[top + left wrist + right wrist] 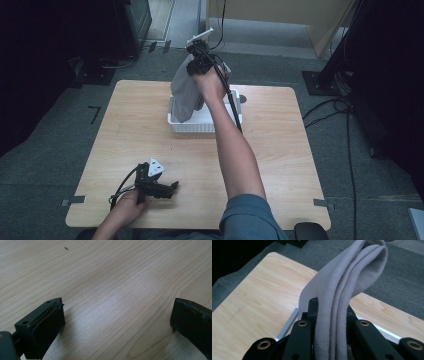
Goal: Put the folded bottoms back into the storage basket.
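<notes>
High view: right gripper (200, 62) pinches grey cloth (185, 97), which hangs from the jaws into the white basket (200, 125), probably for lowering in; left gripper (167, 189) idles on tabletop (280, 150); left gripper view: jaws wide, bare wood between; right gripper view: folded cloth (342, 302) clamped between jaws.

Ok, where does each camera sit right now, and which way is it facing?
High view: above the person's side, looking forward and down at the table; both forearms show.
Left gripper view: on the left gripper, looking along open jaws at bare wood.
Right gripper view: on the right gripper, clamping the grey cloth.
Shared: cloth above the white basket.
</notes>
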A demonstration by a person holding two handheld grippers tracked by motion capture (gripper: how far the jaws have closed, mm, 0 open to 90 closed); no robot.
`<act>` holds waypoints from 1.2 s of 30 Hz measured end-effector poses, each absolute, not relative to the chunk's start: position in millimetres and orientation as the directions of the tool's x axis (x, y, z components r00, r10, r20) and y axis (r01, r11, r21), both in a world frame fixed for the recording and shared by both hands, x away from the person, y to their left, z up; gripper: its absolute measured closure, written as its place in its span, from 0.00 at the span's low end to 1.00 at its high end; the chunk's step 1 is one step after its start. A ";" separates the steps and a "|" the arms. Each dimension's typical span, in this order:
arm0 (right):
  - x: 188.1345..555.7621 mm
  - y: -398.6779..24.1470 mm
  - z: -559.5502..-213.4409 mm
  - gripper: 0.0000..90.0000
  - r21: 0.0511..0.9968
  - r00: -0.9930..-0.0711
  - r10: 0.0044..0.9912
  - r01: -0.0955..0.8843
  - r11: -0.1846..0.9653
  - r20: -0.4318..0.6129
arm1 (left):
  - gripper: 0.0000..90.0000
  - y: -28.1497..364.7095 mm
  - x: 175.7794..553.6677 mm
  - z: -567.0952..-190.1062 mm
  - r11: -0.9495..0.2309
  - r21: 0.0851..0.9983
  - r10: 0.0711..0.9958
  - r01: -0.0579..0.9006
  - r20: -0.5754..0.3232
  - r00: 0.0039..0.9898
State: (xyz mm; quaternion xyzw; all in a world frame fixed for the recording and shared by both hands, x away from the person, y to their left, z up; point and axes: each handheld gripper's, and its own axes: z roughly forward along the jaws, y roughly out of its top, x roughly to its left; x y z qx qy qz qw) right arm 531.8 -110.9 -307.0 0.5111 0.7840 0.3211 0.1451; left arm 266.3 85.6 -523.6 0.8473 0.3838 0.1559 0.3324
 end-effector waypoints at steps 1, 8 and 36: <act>531.8 -110.9 -307.0 0.85 0.652 -0.435 0.895 0.708 0.271 0.101 | 0.00 85.6 266.3 -523.6 -0.484 0.683 0.754 0.547 0.009 0.657; 524.9 -142.7 -358.7 0.85 0.655 -0.359 0.905 0.744 0.129 0.230 | 0.00 85.4 266.5 -523.6 -0.483 0.684 0.755 0.546 0.009 0.656; 501.2 -205.3 -448.5 0.82 0.562 -0.192 0.913 0.826 -0.049 0.361 | 0.00 85.3 266.7 -523.6 -0.484 0.683 0.755 0.547 0.009 0.656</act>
